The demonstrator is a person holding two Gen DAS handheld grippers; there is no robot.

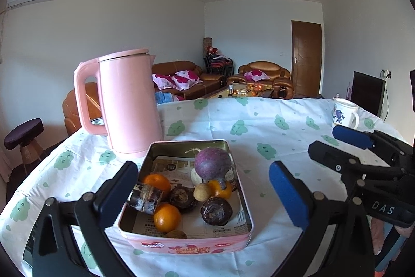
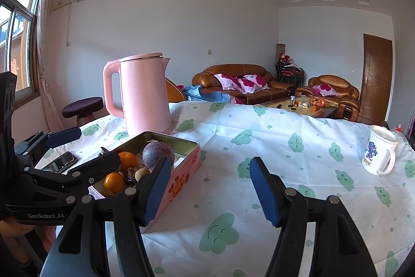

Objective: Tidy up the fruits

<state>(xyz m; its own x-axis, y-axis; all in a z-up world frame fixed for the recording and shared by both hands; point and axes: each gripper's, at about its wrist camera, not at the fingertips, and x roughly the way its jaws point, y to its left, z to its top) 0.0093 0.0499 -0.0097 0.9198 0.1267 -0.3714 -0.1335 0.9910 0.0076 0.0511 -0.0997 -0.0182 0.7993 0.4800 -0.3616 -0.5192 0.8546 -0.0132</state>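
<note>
**Desk:** Living-room setting, is that right? What covers the table?

**Photographer:** White tablecloth printed with green smiling clouds, spread over a table in a room with brown leather sofas and a wooden door behind. A pink kettle stands at the back left of the cloth, and a white mug with a blue figure sits well apart at the far right.

**Desk:** Where are the fruits?

**Photographer:** All in an open pink tin, just in front of the kettle. A purple round fruit sits on top of the pile toward the far side. Around it lie three oranges; one orange rests near the front wall. Two dark brown round fruits lie in the middle and front right, a small tan round one between them, and a dark stubby cylinder leans at the left wall. Printed paper lines the bottom.

**Desk:** And the grippers?

**Photographer:** The left gripper hangs low over the near end of the tin, its blue-padded fingers spread wide, one on each side of the tin, gripping nothing. The right gripper hovers above bare cloth just right of the tin, fingers parted about halfway, nothing between them. Its left finger overlaps the tin's right wall in the right wrist view; I cannot tell whether it touches.
</note>
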